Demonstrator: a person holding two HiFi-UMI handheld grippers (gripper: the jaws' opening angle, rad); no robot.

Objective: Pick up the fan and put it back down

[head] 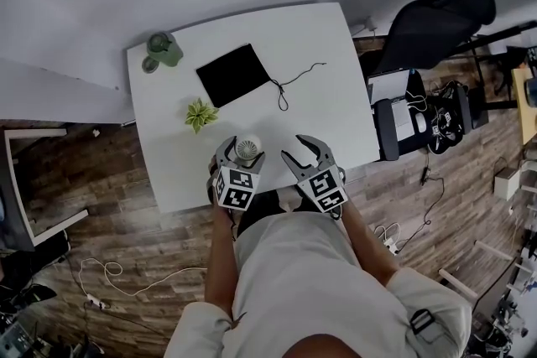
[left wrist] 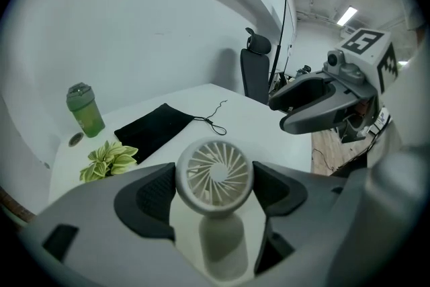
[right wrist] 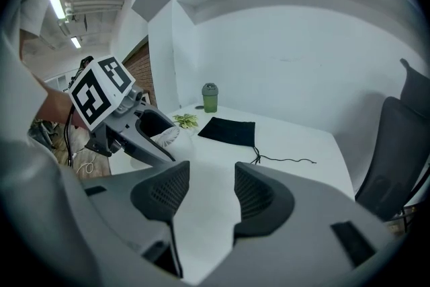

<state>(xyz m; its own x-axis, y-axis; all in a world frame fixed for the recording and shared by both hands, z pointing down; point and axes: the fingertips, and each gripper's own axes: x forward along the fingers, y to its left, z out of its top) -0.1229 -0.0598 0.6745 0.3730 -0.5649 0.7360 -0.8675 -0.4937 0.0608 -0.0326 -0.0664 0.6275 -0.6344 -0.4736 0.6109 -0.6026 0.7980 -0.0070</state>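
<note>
Just at the near edge of the white table, the left gripper clamps the small white fan by its round head, handle hanging below, seemingly to lift it. The right gripper waits beside it, jaws parted and empty, probably keeping clear.

White table, wooden floor, black chair

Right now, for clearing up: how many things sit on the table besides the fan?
4: green bottle and small round disc at the far left corner, black pouch mid-table, little plant near the fan. Nothing looks hidden.
</note>
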